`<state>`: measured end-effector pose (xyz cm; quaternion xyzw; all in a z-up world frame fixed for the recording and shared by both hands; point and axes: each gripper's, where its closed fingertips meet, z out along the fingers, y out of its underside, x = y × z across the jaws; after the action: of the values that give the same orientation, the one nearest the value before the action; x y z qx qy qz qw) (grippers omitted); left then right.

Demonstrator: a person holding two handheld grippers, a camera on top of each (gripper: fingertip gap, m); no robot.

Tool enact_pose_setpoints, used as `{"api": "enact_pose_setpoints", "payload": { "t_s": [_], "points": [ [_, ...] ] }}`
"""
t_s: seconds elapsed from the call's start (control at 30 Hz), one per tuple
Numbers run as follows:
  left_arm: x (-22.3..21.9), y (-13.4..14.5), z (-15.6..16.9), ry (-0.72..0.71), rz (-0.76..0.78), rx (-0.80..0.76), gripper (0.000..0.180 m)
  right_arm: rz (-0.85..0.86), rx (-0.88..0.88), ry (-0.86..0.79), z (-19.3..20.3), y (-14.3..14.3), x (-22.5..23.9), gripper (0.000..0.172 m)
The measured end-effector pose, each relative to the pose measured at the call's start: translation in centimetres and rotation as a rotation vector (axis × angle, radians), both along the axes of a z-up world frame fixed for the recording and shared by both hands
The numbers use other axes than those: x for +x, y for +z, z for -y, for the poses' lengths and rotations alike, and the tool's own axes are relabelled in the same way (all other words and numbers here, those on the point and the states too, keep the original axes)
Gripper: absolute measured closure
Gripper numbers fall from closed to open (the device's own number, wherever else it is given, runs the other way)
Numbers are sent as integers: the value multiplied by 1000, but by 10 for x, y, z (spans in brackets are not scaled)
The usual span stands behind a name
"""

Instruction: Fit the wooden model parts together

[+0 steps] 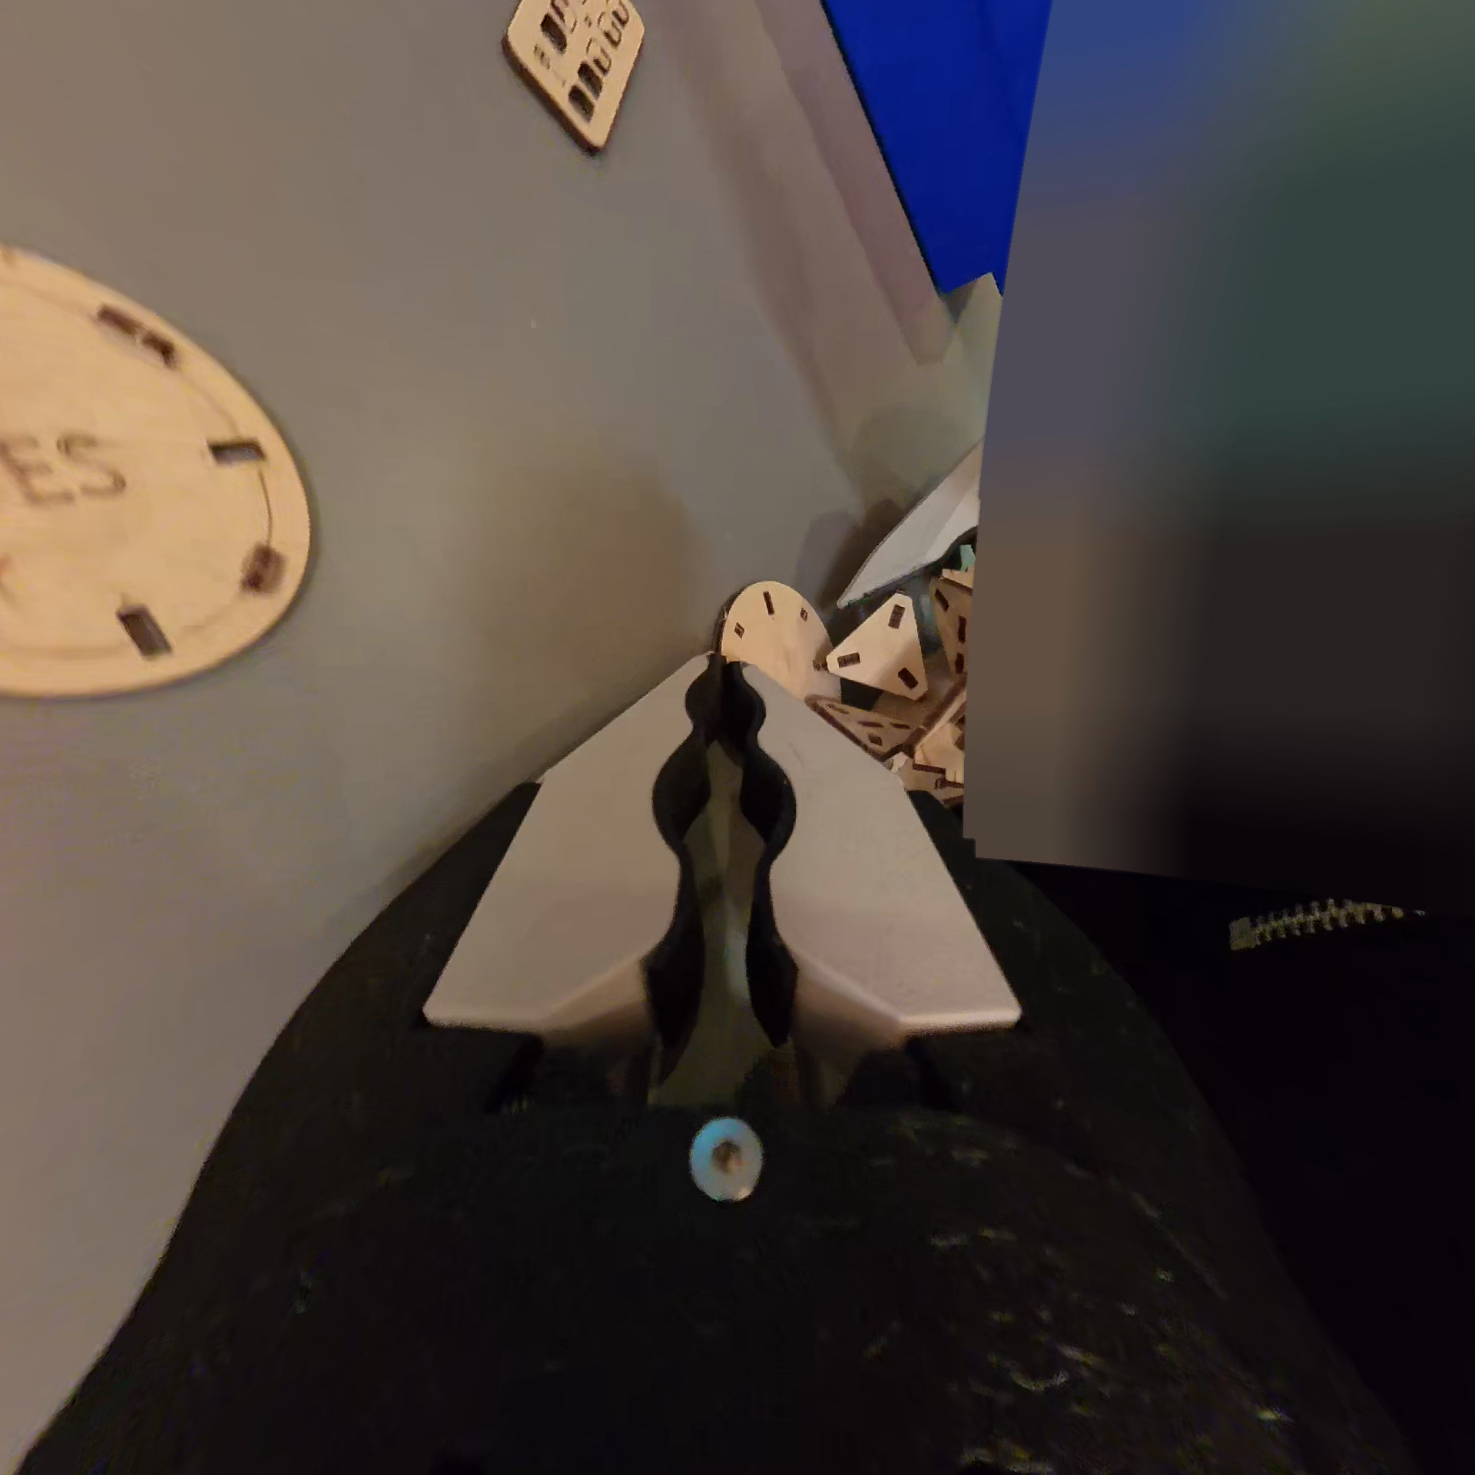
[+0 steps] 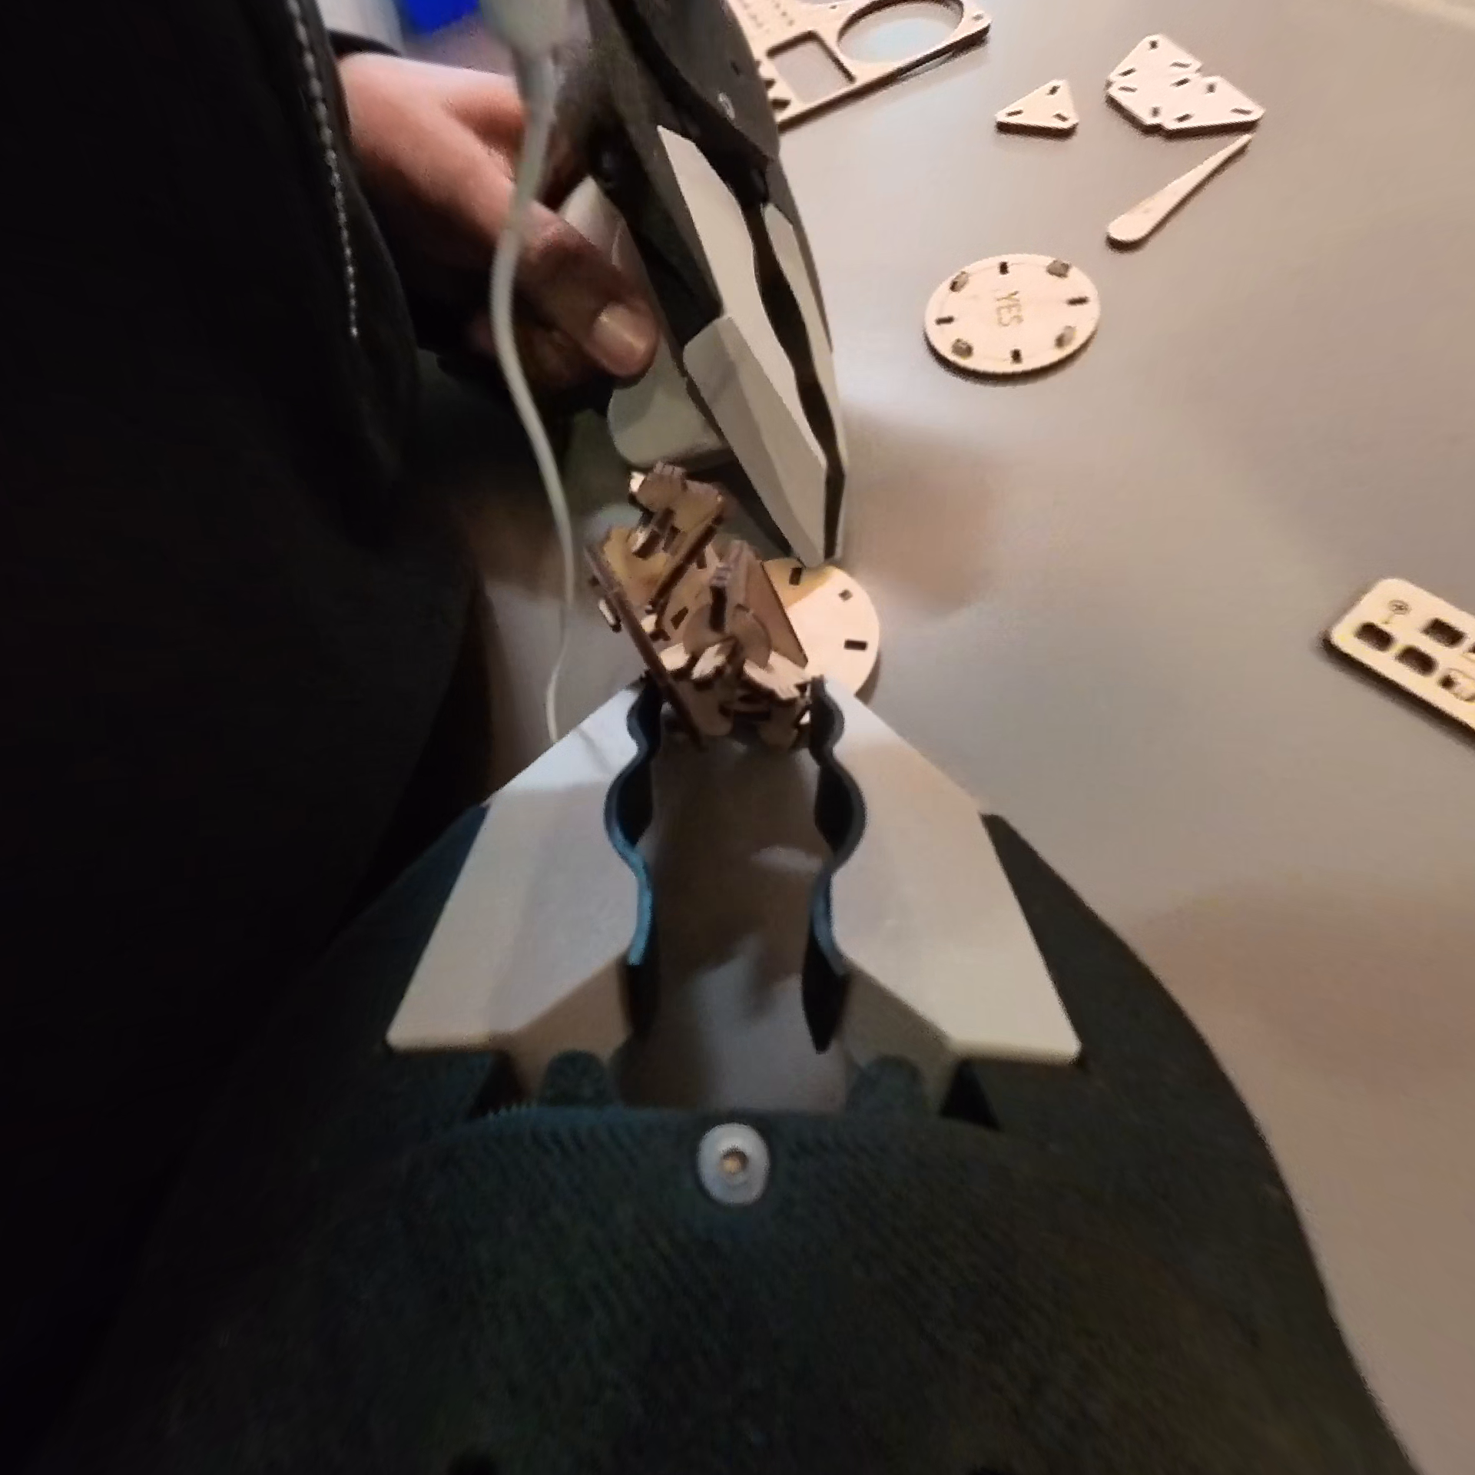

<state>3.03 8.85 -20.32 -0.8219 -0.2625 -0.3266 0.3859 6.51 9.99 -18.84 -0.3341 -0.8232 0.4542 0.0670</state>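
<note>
My right gripper [image 2: 734, 710] is shut on a small assembly of slotted wooden pieces [image 2: 694, 622] and holds it just above the grey table [image 2: 1117, 798]. Both pads press on its lower sides. The assembly also shows in the left wrist view [image 1: 882, 662], right of my left gripper [image 1: 722, 666]. That gripper is shut, with the edge of a small round wooden disc [image 1: 778, 630] pinched at its tips. In the right wrist view the left gripper [image 2: 826, 547] comes down from above onto the same disc [image 2: 842, 630], which sits right behind the assembly.
On the table lie a larger wooden disc [image 2: 1012, 313], a slotted plate [image 2: 1405, 646], triangular pieces [image 2: 1038, 108], a thin wooden stick [image 2: 1173, 191] and a cut-out sheet [image 2: 862, 48]. A hand [image 2: 559, 263], a dark jacket and a white cable [image 2: 527, 359] are at the left. The left gripper's tips are roughly 5 cm from the right gripper's.
</note>
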Motion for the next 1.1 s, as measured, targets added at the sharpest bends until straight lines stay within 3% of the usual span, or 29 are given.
{"api": "enact_pose_setpoints", "payload": {
  "t_s": [0.47,0.57,0.67,0.83,1.1],
  "points": [
    [17,0,29,21,-23,5,180,4,-26,139,23,-1,14,136],
    [21,3,34,-12,-51,35,176,8,-28,147,24,-1,14,137],
    [25,10,40,-64,-103,83,157,38,14,169,23,-9,17,139],
    [28,5,45,-176,-249,55,160,38,36,197,25,-10,18,139],
    [31,9,44,-174,-148,90,157,27,45,188,26,-8,14,139]
  ]
}}
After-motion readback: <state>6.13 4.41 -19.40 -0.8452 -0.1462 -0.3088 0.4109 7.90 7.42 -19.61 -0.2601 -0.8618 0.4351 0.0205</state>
